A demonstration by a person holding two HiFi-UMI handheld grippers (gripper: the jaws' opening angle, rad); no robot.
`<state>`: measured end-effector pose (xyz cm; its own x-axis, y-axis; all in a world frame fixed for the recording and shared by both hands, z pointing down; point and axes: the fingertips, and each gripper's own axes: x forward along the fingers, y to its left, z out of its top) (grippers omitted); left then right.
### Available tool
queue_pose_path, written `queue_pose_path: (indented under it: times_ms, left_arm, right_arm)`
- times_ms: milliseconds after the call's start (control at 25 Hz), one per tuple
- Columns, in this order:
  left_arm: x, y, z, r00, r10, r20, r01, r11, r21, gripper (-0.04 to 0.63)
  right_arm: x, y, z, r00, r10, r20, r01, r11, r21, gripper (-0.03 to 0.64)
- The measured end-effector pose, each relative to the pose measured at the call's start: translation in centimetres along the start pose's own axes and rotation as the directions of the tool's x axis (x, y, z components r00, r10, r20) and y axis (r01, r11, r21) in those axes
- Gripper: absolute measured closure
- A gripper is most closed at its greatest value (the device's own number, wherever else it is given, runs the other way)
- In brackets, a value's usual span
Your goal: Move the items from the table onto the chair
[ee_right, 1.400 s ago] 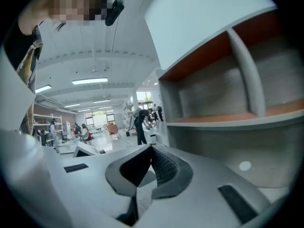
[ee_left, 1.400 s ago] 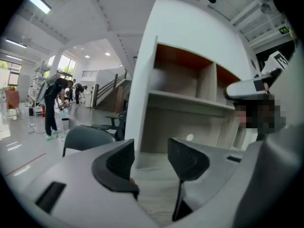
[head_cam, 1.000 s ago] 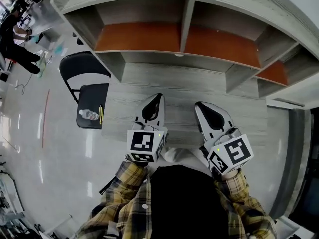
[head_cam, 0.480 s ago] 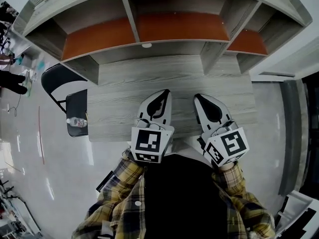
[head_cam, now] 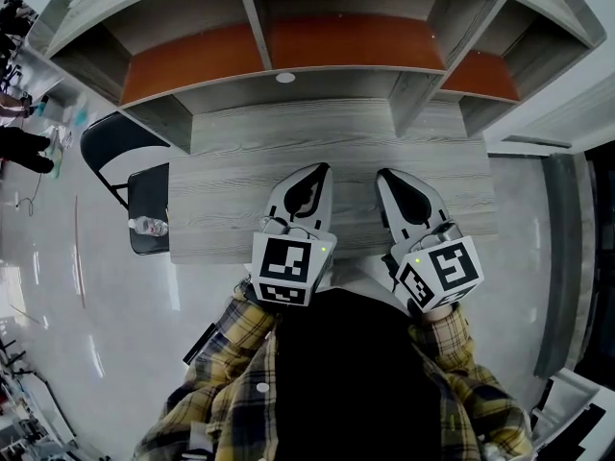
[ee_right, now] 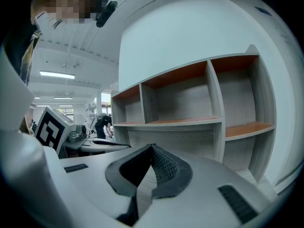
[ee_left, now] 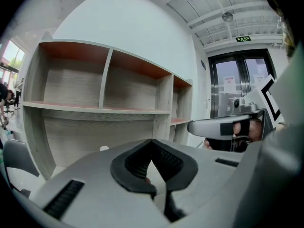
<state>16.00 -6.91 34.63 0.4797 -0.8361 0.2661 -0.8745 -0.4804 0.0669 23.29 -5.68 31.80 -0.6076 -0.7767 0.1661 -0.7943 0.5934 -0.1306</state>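
Nothing lies on the bare grey wood table (head_cam: 240, 161) in the head view. Left of it stands a black folding chair (head_cam: 152, 200), and a clear plastic bottle (head_cam: 146, 226) lies on its seat. My left gripper (head_cam: 322, 168) and my right gripper (head_cam: 382, 174) hover side by side over the table's near half, both shut and empty. In the left gripper view the left gripper (ee_left: 152, 140) has its tips together and points at the shelves, with the right gripper (ee_left: 223, 126) beside it. The right gripper view shows the right gripper (ee_right: 152, 146) with its tips met.
A wooden shelf unit (head_cam: 279, 41) with empty orange-floored compartments rises along the table's far edge. A small white round cap (head_cam: 285, 78) sits at its base. Polished floor lies to the left, with people (head_cam: 24, 147) far off. Glass doors (ee_left: 237, 87) stand to the right.
The head view has swung right, so the chair and bottle have slid towards the left edge. Both grippers have turned from the chair side to face the shelves, still shut and empty.
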Motion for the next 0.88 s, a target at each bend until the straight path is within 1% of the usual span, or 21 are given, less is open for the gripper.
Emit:
queue_pose_path:
  times_ms: [200,360,880]
  left_arm:
    - [0.12,-0.13,0.17,1.0,0.001,0.006,-0.001,1.0,0.0,0.592]
    - [0.28,-0.06,0.34,1.0,0.008,0.011,-0.008,1.0,0.015,0.592]
    - [0.93,0.17,0.49,1.0,0.016,0.01,-0.016,1.0,0.011,0.592]
  right_arm:
    - [0.15,-0.12,0.0,1.0,0.011,-0.004,-0.011,1.0,-0.002,0.6]
    - [0.34,-0.27,-0.09,1.0,0.015,-0.004,-0.015,1.0,-0.001,0.6]
    - [0.9,-0.75,-0.33,0.999,0.029,-0.012,-0.029,1.0,0.003,0.6]
